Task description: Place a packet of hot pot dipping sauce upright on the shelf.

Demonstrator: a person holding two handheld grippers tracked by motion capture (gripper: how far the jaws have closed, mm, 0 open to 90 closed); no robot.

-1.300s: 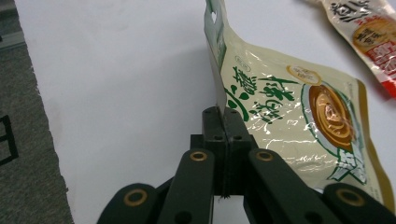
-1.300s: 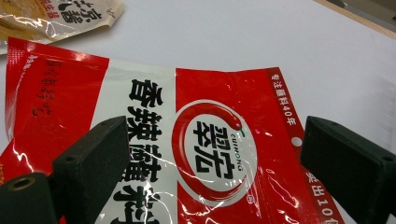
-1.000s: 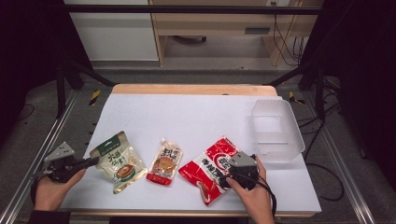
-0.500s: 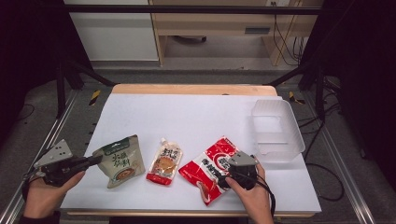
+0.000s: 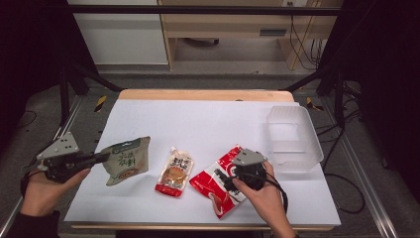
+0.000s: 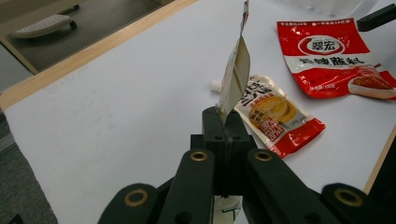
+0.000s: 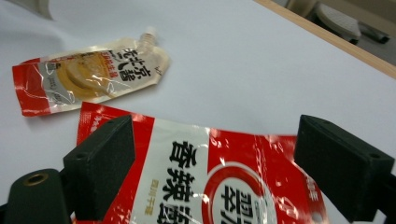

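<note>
My left gripper (image 5: 102,157) is shut on the edge of a green and beige pouch (image 5: 126,159), which hangs off the table at the left. In the left gripper view the pouch (image 6: 236,70) stands edge-on from the closed jaws (image 6: 224,116). An orange spout pouch (image 5: 175,171) lies flat mid-table. My right gripper (image 5: 230,177) hovers over a red and white pouch (image 5: 218,183). Its jaws have just been closing a little. In the right gripper view the pads (image 7: 100,163) stand wide apart, with the red pouch (image 7: 205,186) flat beneath them and untouched.
A clear plastic container (image 5: 312,134) stands at the table's right side. The white tabletop (image 5: 208,119) has a wooden far edge. Dark frame posts and cables stand around the table.
My left gripper has lifted the green pouch off the table; it now hangs tilted in the air. The right gripper has shifted slightly over the red pouch.
</note>
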